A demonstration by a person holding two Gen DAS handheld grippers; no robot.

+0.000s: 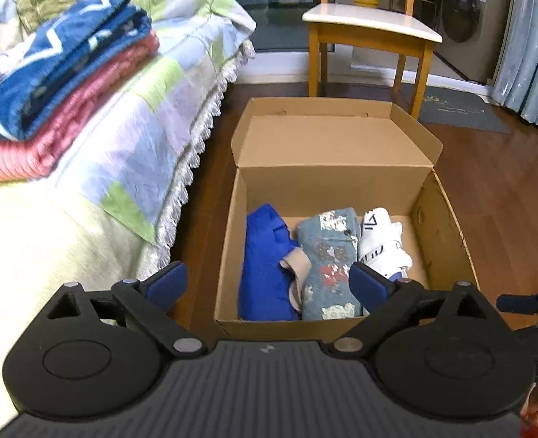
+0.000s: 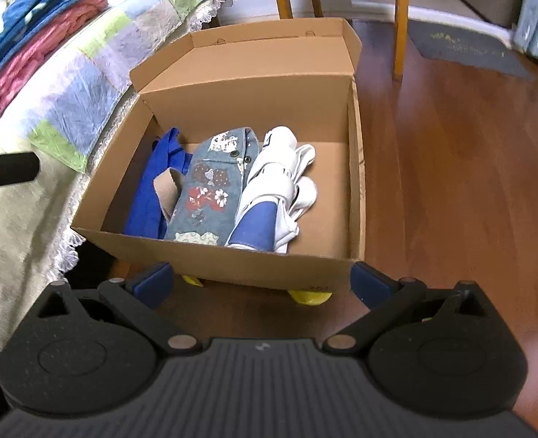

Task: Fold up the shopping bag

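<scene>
1. Left wrist view: the left gripper (image 1: 267,284) hovers over an open cardboard box (image 1: 447,233) on the wooden floor, jaws spread wide and empty. Three folded bags lie side by side inside: a blue bag (image 1: 263,266), a floral denim bag (image 1: 329,255), a white bag (image 1: 380,241). Only this view shows the chair (image 1: 371,25) seat, the washing machine (image 1: 469,18), and two folded blankets (image 1: 57,84) stacked on the bed.
2. Right wrist view: the right gripper (image 2: 261,281) hangs before the box's near wall, jaws wide apart and empty. Only here two yellow objects (image 2: 309,296) show under the box.
</scene>
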